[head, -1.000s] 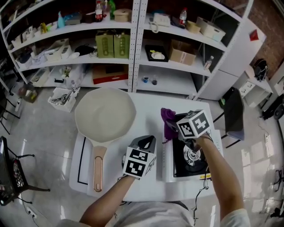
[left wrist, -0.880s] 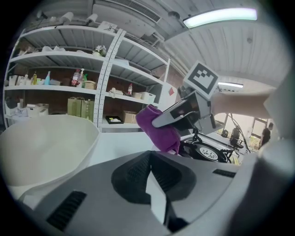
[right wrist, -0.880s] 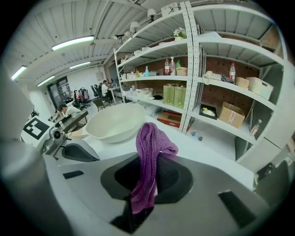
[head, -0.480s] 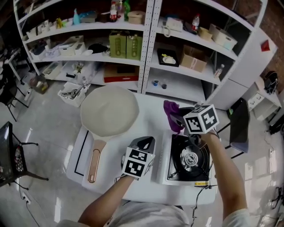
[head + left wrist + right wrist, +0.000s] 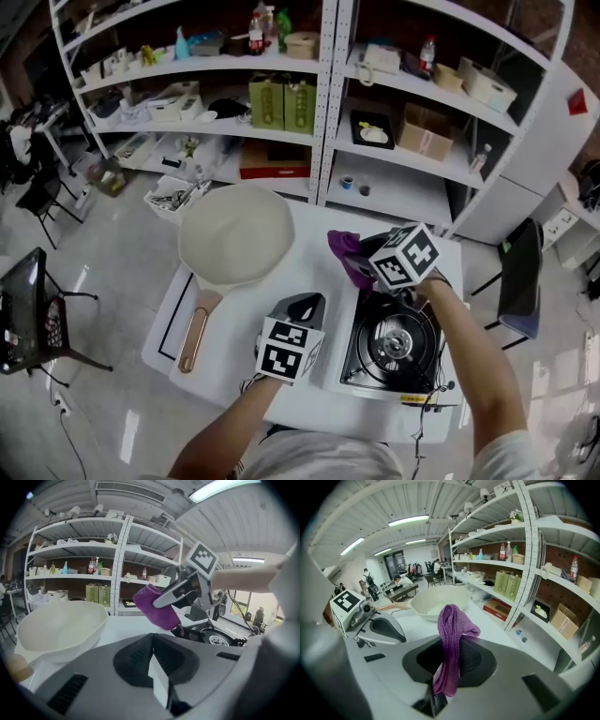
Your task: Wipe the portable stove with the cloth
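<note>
The portable stove (image 5: 386, 345) is black with a silver burner and sits at the right of the white table (image 5: 309, 239). My right gripper (image 5: 364, 270) is shut on the purple cloth (image 5: 347, 251) and holds it over the stove's far-left corner. In the right gripper view the cloth (image 5: 452, 634) stands up between the jaws of the right gripper (image 5: 450, 657). The left gripper view has the cloth (image 5: 154, 606) hanging with its lower end by the stove (image 5: 216, 638). My left gripper (image 5: 305, 305) hovers left of the stove, jaws together and holding nothing; its own view shows the left gripper (image 5: 153, 641) the same.
A cream pan (image 5: 232, 234) with a tan handle (image 5: 192, 333) fills the table's left half. Metal shelves (image 5: 328, 103) with boxes and bottles stand just beyond the table. A cord (image 5: 427, 412) hangs off the stove's near edge. A dark chair (image 5: 520, 281) stands to the right.
The head view has shifted, and more of the stove top shows. The right gripper with the cloth has drawn back from over the burner toward the stove's far-left corner. The left gripper has barely moved.
</note>
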